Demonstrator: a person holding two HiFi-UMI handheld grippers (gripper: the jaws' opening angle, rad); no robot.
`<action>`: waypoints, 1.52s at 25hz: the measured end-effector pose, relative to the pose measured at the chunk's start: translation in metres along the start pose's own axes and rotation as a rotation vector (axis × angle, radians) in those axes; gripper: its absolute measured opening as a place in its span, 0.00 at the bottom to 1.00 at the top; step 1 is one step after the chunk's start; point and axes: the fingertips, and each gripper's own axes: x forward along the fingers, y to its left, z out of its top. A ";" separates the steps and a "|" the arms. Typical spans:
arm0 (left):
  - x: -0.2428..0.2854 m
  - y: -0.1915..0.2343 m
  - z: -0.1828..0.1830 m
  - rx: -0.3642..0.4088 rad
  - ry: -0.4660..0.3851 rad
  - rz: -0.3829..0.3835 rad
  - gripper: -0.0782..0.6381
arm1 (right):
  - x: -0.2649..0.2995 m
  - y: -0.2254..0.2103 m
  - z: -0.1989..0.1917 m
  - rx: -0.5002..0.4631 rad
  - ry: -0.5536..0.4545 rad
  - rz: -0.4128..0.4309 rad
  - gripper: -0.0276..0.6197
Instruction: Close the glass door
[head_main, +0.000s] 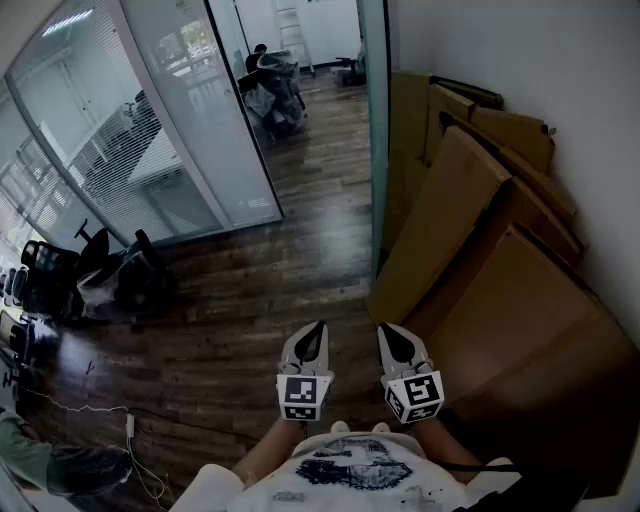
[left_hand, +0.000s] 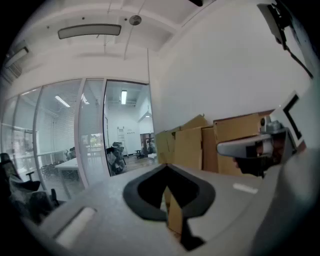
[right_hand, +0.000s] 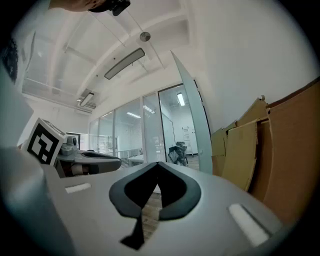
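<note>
The glass door (head_main: 376, 130) stands open, seen almost edge-on, its greenish pane close to the cardboard along the right wall. It also shows as a tall pane in the right gripper view (right_hand: 192, 125). My left gripper (head_main: 318, 330) and right gripper (head_main: 388, 332) are held side by side low in the head view, pointing at the floor ahead of the door and well short of it. The jaws of both meet at the tips with nothing between them, as the left gripper view (left_hand: 167, 166) and the right gripper view (right_hand: 158, 164) show.
Large cardboard sheets (head_main: 480, 250) lean against the white wall on the right. A glass partition (head_main: 170, 130) runs along the left, with office chairs (head_main: 110, 270) before it. A laden chair (head_main: 272, 88) stands beyond the doorway. A cable (head_main: 120, 425) and a person's sleeve (head_main: 40, 465) are at the lower left.
</note>
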 end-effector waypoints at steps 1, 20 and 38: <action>0.003 -0.002 0.001 0.002 -0.002 -0.001 0.11 | 0.000 -0.002 0.001 -0.001 -0.001 0.001 0.05; 0.013 -0.038 0.003 -0.002 0.021 0.037 0.11 | -0.013 -0.022 0.000 0.031 -0.003 0.086 0.05; 0.010 -0.087 0.011 0.029 0.017 0.043 0.11 | -0.051 -0.053 -0.003 0.040 -0.008 0.081 0.05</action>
